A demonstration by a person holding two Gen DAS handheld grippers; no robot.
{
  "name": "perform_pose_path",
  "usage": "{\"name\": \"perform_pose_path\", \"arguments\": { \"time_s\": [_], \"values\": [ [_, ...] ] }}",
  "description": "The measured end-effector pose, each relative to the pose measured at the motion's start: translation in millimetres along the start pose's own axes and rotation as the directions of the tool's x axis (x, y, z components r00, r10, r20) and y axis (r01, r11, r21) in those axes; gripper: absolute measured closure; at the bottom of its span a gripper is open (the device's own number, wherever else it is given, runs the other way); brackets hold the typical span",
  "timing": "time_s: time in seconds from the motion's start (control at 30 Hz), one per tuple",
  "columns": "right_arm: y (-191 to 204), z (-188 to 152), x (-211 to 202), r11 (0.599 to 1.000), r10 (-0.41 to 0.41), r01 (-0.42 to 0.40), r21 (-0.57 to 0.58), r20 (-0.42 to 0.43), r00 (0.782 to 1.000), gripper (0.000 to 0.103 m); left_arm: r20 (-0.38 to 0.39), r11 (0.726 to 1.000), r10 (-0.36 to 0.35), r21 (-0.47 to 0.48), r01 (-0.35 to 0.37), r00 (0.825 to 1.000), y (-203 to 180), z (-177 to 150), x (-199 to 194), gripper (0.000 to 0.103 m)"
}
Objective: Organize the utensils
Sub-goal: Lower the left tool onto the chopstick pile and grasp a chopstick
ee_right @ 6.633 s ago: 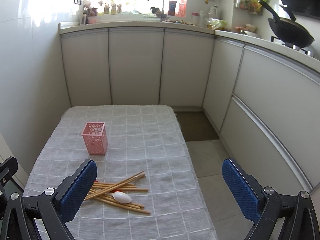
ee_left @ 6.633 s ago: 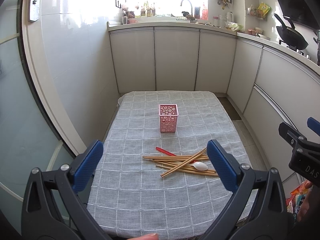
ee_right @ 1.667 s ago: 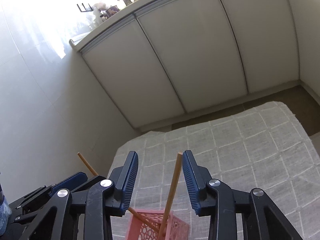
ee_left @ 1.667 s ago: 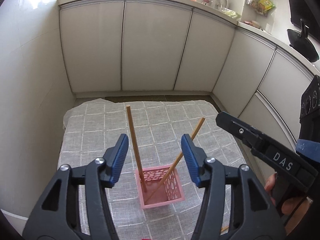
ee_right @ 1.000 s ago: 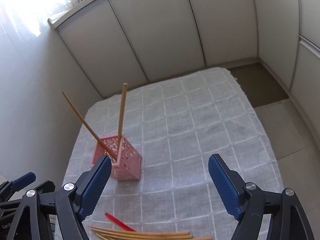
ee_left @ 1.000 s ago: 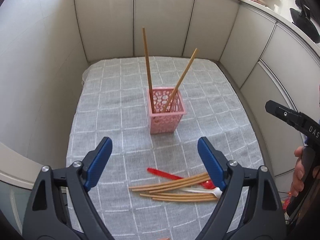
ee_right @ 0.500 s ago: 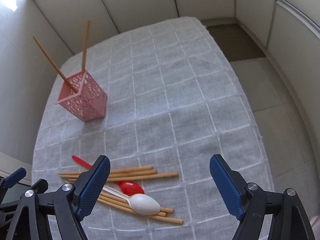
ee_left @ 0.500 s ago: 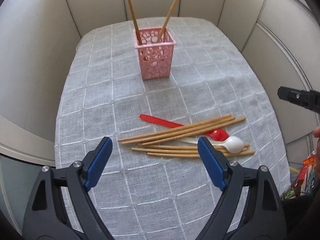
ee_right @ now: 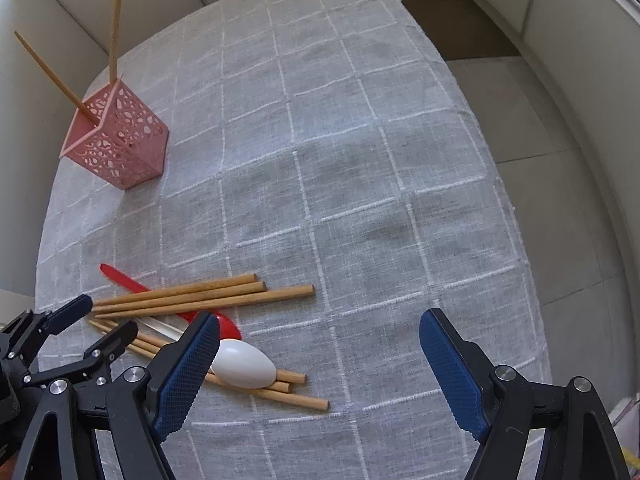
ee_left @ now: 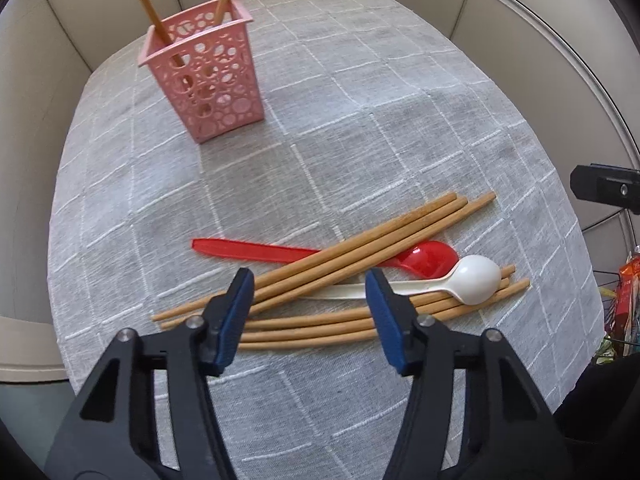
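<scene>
Standing at the left, a perforated pink plastic holder [ee_left: 206, 76] carries two leaning wooden chopsticks [ee_left: 149, 2]. On the woven checked cloth [ee_left: 360, 92], loose round chopsticks [ee_left: 352, 250] cross glossy red [ee_left: 424, 258] and white [ee_left: 476, 278] spoons. The left gripper [ee_left: 310, 312] gapes empty above their thin ends; the right gripper [ee_right: 318, 372] spreads wide, empty, beside the white spoon.

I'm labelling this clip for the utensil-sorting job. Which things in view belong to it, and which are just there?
Job:
pink holder, two chopsticks in it
loose chopsticks
red spoon
white spoon
left gripper and right gripper, both open

Just there:
checked tablecloth
cabinet doors
</scene>
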State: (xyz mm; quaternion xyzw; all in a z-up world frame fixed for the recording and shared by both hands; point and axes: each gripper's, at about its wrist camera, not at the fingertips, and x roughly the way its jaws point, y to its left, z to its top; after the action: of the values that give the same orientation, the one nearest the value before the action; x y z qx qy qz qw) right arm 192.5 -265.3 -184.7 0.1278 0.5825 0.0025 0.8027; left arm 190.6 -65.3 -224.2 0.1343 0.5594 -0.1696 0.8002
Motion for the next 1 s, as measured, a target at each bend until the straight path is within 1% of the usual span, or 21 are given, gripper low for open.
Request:
{"name": "perform_pose_path", "arguments": {
  "time_s": [0.13, 0.2, 0.23, 0.3, 0.43, 0.53, 0.6, 0.73, 0.83, 0.93, 1.0],
  "values": [
    [-0.9, 0.3, 7.4, 1.000, -0.020, 0.019, -0.019, -0.021, 1.000, 0.017, 0.006, 0.999, -0.032, 0.034, 0.032, 0.999, -11.6, 9.9, 11.1, 0.063],
    [-2.3, 0.9, 9.4, 0.999, -0.026, 0.025, -0.026, -0.027, 0.999, 0.017, -0.005, 0.998, -0.037, 0.046, 0.037, 0.999, -15.9, 12.7, 18.7, 0.068],
    [-2.8, 1.3, 10.0, 0.999, -0.029, 0.028, -0.027, -0.029, 0.999, 0.017, 0.011, 0.998, -0.041, 0.048, 0.040, 0.999, -16.0, 13.8, 18.7, 0.068],
    [-5.1, 2.0, 10.9, 0.999, -0.032, 0.032, -0.022, -0.031, 0.999, 0.017, 0.014, 0.998, -0.047, 0.040, 0.047, 0.999, -17.2, 17.1, 19.9, 0.068],
    [-9.4, 3.4, 13.5, 0.999, -0.038, 0.038, -0.008, -0.039, 0.999, 0.017, 0.012, 0.998, -0.056, -0.030, 0.057, 0.998, -8.9, 21.1, 22.1, 0.068],
    [-11.6, 4.4, 17.1, 0.999, -0.041, 0.041, -0.003, -0.048, 0.998, 0.017, 0.015, 0.997, -0.059, -0.045, 0.059, 0.998, -6.3, 22.5, 21.4, 0.068],
    [-13.3, 5.2, 18.8, 0.999, -0.036, 0.036, 0.004, -0.056, 0.998, 0.017, 0.014, 0.998, -0.066, -0.021, 0.066, 0.998, -9.1, 23.3, 21.3, 0.068],
    [-16.1, 8.7, 18.2, 1.000, -0.014, 0.015, 0.025, -0.058, 0.998, 0.017, 0.004, 0.994, -0.081, 0.074, 0.081, 0.997, -24.5, 25.7, 21.8, 0.068],
    [-16.9, 11.2, 16.2, 0.999, -0.009, 0.011, 0.031, -0.050, 0.999, 0.017, -0.001, 0.990, -0.052, 0.133, 0.052, 0.999, -34.3, 27.4, 25.3, 0.068],
    [-17.8, 11.8, 16.9, 0.999, -0.007, 0.009, 0.038, -0.052, 0.999, 0.017, -0.005, 0.990, -0.032, 0.140, 0.033, 0.999, -39.9, 29.3, 26.9, 0.067],
    [-18.6, 11.8, 18.4, 0.999, -0.006, 0.008, 0.040, -0.059, 0.998, 0.017, -0.022, 0.994, -0.030, 0.100, 0.032, 0.999, -38.9, 31.4, 27.5, 0.067]
  ]
}}
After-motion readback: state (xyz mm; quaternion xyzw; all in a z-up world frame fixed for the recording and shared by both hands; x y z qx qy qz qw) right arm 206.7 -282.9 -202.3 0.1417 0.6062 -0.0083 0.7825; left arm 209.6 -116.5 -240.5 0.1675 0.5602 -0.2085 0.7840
